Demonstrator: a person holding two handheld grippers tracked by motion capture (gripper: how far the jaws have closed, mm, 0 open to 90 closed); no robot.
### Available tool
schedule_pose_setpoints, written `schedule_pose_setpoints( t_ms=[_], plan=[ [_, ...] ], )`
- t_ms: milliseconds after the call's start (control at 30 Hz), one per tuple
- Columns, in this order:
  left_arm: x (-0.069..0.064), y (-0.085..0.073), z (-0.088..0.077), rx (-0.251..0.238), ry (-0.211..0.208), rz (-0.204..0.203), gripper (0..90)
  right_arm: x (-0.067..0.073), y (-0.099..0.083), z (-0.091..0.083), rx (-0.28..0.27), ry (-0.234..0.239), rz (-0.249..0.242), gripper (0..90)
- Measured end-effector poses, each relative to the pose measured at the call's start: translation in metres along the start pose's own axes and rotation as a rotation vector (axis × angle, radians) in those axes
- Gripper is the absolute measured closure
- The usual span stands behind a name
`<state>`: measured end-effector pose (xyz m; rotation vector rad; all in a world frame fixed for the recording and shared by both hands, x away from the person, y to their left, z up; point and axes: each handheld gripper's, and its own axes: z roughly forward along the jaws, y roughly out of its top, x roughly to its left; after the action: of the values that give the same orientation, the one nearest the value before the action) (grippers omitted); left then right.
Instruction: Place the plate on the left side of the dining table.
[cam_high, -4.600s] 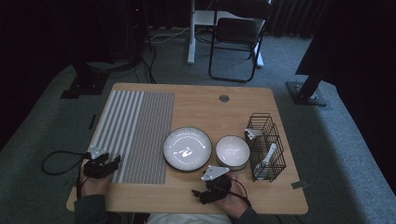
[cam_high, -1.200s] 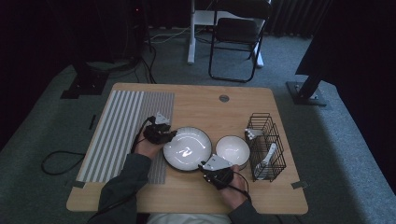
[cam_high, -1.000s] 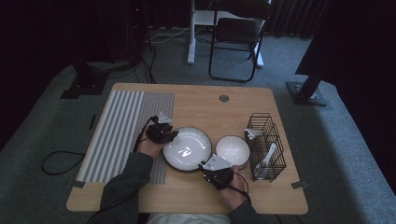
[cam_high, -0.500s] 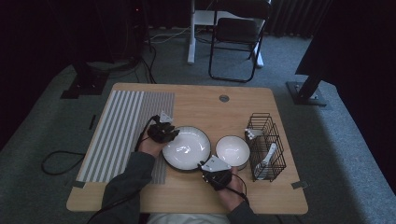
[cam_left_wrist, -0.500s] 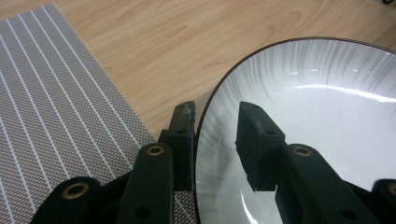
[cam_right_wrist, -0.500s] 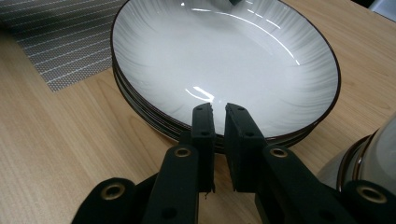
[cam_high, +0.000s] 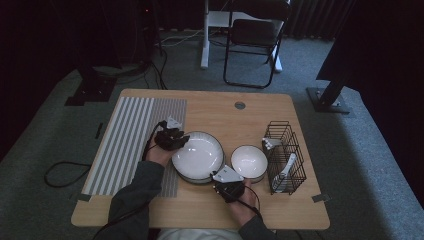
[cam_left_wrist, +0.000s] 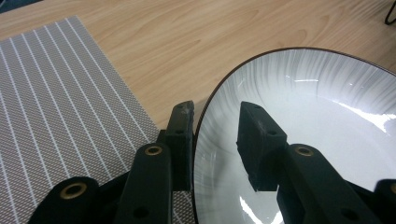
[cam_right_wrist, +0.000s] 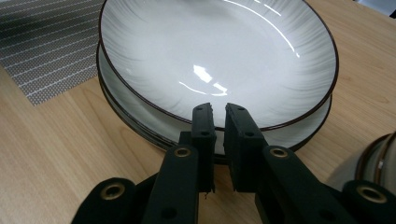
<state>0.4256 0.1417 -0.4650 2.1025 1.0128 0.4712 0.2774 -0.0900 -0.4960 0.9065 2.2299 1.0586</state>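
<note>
- Top plate (cam_right_wrist: 215, 56): uppermost of a stack at the table's near middle, lying between my two grippers.
- My left gripper (cam_left_wrist: 217, 140): at the stack's far-left edge; one jaw outside the rim, the other over the inside of the top plate. Jaws part spread and just now opening a little; I cannot tell whether the pads press the rim.
- My right gripper (cam_right_wrist: 219, 128): at the stack's near edge, jaws almost pressed together, tips at the rim of the top plate; whether they pinch a rim I cannot tell.
- Change: earlier both my hands rested at the near table edge, the left on the striped mat (cam_high: 127, 140); now both are at the stack.
- Lower plates (cam_right_wrist: 140, 126): rims show beneath the top one.
- Room: mat just left of the stack, small bowl (cam_high: 249, 162) just right, wire basket (cam_high: 285, 156) beyond it; bare wood on the far side.
</note>
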Motion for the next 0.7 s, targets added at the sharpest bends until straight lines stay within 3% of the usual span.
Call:
schedule_pose_setpoints(
  t_ms=[500, 633, 700],
  plan=[
    [0.0059, -0.0003, -0.0009, 0.012, -0.015, -0.003, 66.1, 0.003, 0.003, 0.0045, -0.003, -0.008, 0.005, 82.2],
    [0.0088, -0.0062, 0.0053, 0.056, -0.038, -0.017, 67.1, 0.0031, 0.0029, 0.0047, -0.003, -0.013, 0.001, 82.5],
    [0.0087, -0.0067, 0.005, 0.053, -0.037, -0.019, 67.4, 0.0032, 0.0029, 0.0049, -0.003, -0.016, -0.002, 82.8]
  ],
)
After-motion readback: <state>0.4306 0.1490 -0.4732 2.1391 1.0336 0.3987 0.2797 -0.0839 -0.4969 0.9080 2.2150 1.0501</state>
